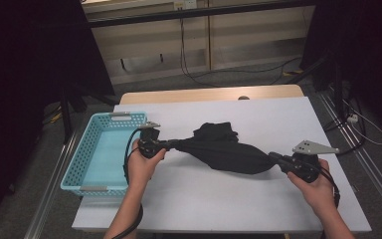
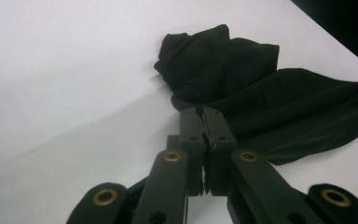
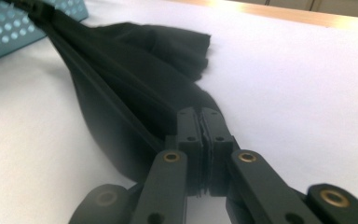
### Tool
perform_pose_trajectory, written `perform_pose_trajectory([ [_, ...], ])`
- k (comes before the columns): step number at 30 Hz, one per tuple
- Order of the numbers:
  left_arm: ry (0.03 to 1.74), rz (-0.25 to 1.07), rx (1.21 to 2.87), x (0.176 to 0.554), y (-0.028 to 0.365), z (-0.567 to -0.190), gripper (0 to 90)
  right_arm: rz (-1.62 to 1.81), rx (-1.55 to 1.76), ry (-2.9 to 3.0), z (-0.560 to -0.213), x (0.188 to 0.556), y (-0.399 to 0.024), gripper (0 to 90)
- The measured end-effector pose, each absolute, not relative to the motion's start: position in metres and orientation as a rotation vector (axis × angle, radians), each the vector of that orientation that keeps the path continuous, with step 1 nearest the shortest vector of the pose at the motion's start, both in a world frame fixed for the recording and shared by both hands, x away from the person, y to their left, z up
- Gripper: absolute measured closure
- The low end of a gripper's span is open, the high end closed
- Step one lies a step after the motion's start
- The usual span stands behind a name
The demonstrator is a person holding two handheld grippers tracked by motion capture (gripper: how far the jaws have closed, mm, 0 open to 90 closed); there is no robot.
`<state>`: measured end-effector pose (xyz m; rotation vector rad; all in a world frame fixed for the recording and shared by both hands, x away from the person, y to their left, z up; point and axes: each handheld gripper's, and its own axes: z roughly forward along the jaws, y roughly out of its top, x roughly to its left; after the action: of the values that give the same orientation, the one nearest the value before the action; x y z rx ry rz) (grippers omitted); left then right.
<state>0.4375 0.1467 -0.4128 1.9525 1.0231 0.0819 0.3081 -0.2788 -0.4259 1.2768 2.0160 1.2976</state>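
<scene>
White worktop (image 1: 278, 199) over a pale wooden table edge (image 1: 209, 93), standing on a grey floor (image 1: 258, 77) crossed by loose black cables (image 1: 199, 74). Behind it, a beige panelled wall (image 1: 248, 35) with a dark horizontal rail (image 1: 189, 14); black drapes (image 1: 25, 74) close off both sides. Metal floor rails (image 1: 363, 159) flank the table; lighting is even, from above.

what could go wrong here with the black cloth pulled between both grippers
1. Both the left gripper and the right gripper pinch only a thin edge of the black cloth, so a harder pull might slip it out of one grip.
2. A bunched part lies on the white table behind the stretched span and may drag.
3. The blue basket sits close beside the left hand, so a swing could knock it.
</scene>
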Motion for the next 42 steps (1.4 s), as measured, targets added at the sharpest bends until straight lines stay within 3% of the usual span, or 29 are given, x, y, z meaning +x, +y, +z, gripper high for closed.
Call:
perform_pose_trajectory([
  [7, 1.031, 0.064, 1.97, 0.44, 0.144, -0.421, 82.6, 1.216, 1.363, 2.031, -0.438, 0.321, -0.279, 87.2],
  [11, 0.988, 0.078, 1.962, 0.438, 0.142, -0.42, 64.8, 1.191, 1.367, 2.049, -0.441, 0.323, -0.279, 87.1],
  [15, 0.898, 0.09, 2.0, 0.431, 0.135, -0.415, 52.4, 1.184, 1.361, 2.064, -0.442, 0.323, -0.277, 87.0],
  [21, 0.819, 0.074, 2.072, 0.42, 0.125, -0.419, 45.5, 1.187, 1.356, 2.07, -0.442, 0.322, -0.277, 87.0],
  [34, 0.718, 0.104, 2.23, 0.416, 0.096, -0.448, 56.8, 1.183, 1.349, 2.086, -0.444, 0.32, -0.275, 86.8],
  [38, 0.719, 0.08, 2.252, 0.416, 0.093, -0.453, 66.4, 1.181, 1.346, 2.087, -0.444, 0.319, -0.274, 86.8],
  [42, 0.716, 0.062, 2.279, 0.416, 0.091, -0.452, 82.3, 1.179, 1.348, 2.089, -0.445, 0.319, -0.275, 86.8],
])
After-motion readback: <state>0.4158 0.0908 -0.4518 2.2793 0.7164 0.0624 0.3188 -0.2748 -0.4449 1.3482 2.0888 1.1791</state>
